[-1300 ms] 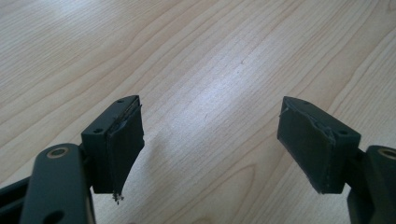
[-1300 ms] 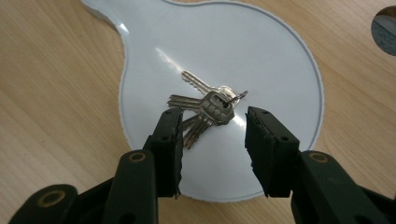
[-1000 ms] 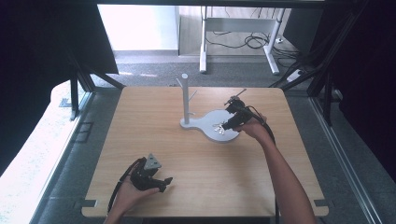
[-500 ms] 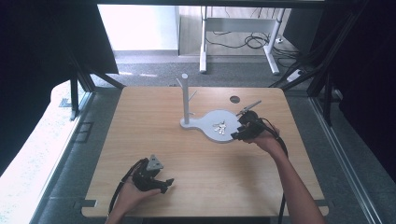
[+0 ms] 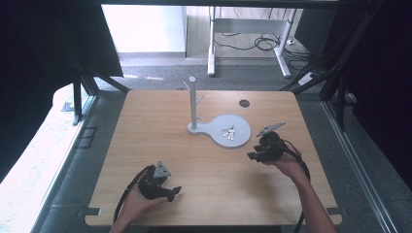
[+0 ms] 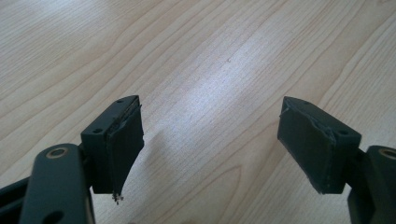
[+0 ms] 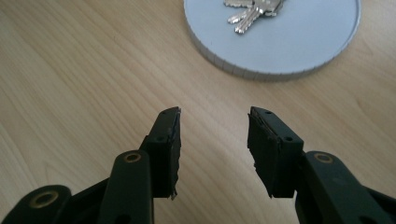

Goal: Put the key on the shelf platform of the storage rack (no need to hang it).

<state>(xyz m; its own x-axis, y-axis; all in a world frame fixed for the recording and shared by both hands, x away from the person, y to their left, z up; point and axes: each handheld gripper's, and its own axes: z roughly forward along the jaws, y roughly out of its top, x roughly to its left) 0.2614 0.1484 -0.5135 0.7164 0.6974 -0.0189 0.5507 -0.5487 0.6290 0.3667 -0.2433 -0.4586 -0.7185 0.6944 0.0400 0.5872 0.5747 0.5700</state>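
Observation:
A bunch of silver keys (image 5: 229, 132) (image 7: 254, 9) lies on the round dish of a light grey stand (image 5: 233, 141) (image 7: 299, 51), whose upright post with pegs (image 5: 193, 99) rises at the dish's left. My right gripper (image 5: 252, 156) (image 7: 214, 140) is held just off the dish's near right rim, above the bare table, open with nothing between its jaws. My left gripper (image 5: 175, 193) (image 6: 210, 140) rests low at the table's near left, open wide over bare wood, nothing between its pads.
The wooden table (image 5: 160, 145) has a small round hole (image 5: 244, 103) at the back right. Beyond its far edge a white desk frame (image 5: 248, 34) and cables stand on the floor. Black frame struts flank both sides.
My right gripper has drawn back from over the dish toward the near right, ending beside the dish's rim, with its jaws empty. The keys stay on the dish. The left gripper has not moved.

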